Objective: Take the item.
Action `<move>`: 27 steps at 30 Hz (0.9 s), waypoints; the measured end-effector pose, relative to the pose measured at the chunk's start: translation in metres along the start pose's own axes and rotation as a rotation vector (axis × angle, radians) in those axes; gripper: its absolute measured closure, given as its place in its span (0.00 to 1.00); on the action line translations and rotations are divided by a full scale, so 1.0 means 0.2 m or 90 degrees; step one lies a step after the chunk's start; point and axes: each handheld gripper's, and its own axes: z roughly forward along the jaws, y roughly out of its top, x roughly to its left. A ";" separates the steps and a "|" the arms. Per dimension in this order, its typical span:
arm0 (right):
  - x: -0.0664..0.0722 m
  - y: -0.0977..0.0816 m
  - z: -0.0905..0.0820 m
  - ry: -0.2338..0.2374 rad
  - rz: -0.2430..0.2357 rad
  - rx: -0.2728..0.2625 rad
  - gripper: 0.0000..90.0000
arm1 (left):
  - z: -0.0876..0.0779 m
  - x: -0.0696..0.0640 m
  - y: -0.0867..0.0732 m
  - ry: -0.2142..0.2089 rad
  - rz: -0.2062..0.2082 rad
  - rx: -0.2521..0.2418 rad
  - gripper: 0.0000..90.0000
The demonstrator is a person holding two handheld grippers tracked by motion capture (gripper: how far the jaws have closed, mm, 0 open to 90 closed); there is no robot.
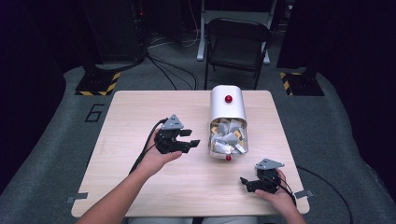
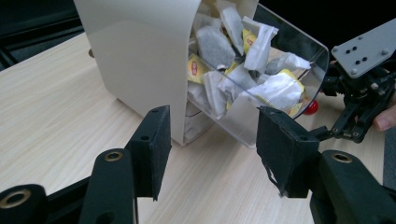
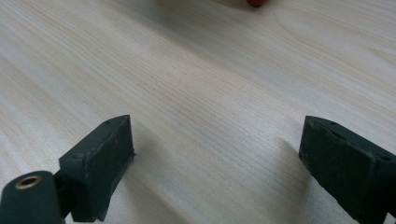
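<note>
A white dispenser [image 1: 227,109] lies near the middle of the counter [image 1: 140,116], a little toward the right edge, its rounded white hood pointing at the far edge and its clear front bin [image 1: 228,139] facing the person's edge. The bin is packed with tea bags [image 2: 243,70], white paper sachets with yellow labels, and none of them lies loose on the counter. One red knob [image 1: 228,99] sits on top of the hood, and another red knob [image 1: 228,157] sits at the bin's near lip.

The left gripper [image 1: 189,139] hovers just beside the bin on its left, aimed at it. In the left gripper view its jaws stand spread with nothing between them, and the clear wall and the sachets lie straight ahead, close but not touching the pads [image 2: 154,149]. The right gripper [image 1: 247,183] rests low near the counter's near right corner, well apart from the dispenser. Its jaws are spread wide over bare wood in the right gripper view, and they hold nothing.

By my reading the work is at its start. The approach to the dispenser is almost done, but no sachet has been pinched or lifted out. What is left seems to be nearly everything: reaching into the bin's opening, closing on a single tea bag, and drawing it clear. Whether the bin's opening is reachable from the left gripper's present angle I cannot tell.
</note>
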 end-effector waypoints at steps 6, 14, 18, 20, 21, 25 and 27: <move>0.00 0.00 0.00 0.000 0.000 0.000 0.11 | 0.03 -0.03 0.06 -0.013 0.011 0.000 0.53; 0.00 0.00 0.00 0.000 0.000 0.000 0.11 | 0.09 -0.07 0.12 -0.022 0.026 -0.001 0.54; 0.00 0.00 0.00 0.000 0.000 0.000 0.11 | 0.10 -0.08 0.14 -0.024 0.031 -0.001 0.55; 0.00 0.00 0.00 0.000 0.000 0.000 0.11 | 0.12 -0.09 0.16 -0.025 0.032 -0.005 0.55; 0.00 0.00 0.00 0.000 0.000 0.000 0.11 | 0.12 -0.09 0.16 -0.025 0.032 -0.005 0.55; 0.00 0.00 0.00 0.000 0.000 0.000 0.10 | 0.14 -0.10 0.18 -0.031 0.034 -0.008 0.56; 0.00 0.00 0.00 0.000 0.000 0.000 0.10 | 0.15 -0.11 0.19 -0.030 0.040 -0.008 0.57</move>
